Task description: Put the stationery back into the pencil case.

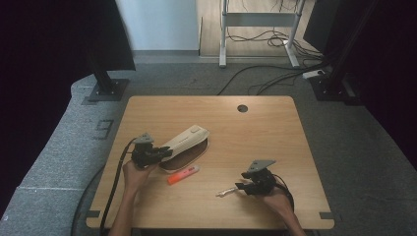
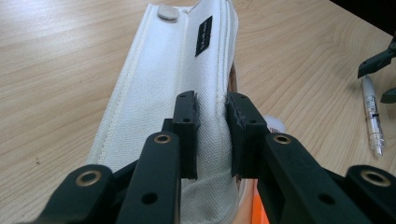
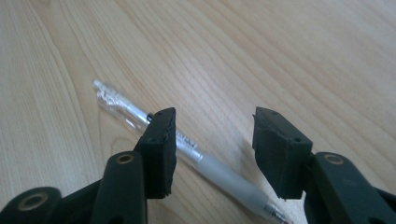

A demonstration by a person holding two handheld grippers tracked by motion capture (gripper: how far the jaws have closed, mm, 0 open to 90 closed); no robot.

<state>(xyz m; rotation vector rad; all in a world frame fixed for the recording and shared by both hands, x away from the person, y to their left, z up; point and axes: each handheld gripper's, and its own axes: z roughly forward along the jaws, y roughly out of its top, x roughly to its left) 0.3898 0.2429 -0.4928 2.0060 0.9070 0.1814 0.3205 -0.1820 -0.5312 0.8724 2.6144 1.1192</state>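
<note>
Two grippers at work on the desk (image 1: 275, 123). Left gripper (image 2: 212, 135): jaws pinched tight on the upper fabric edge of a white pencil case (image 2: 159, 93), which lies near the desk's left side. Orange highlighter (image 1: 183, 175) just in front of the case. Right gripper (image 3: 212, 149): jaws partly open, straddling a clear pen (image 3: 205, 163) flat on the desk, pads not pressing it.
</note>
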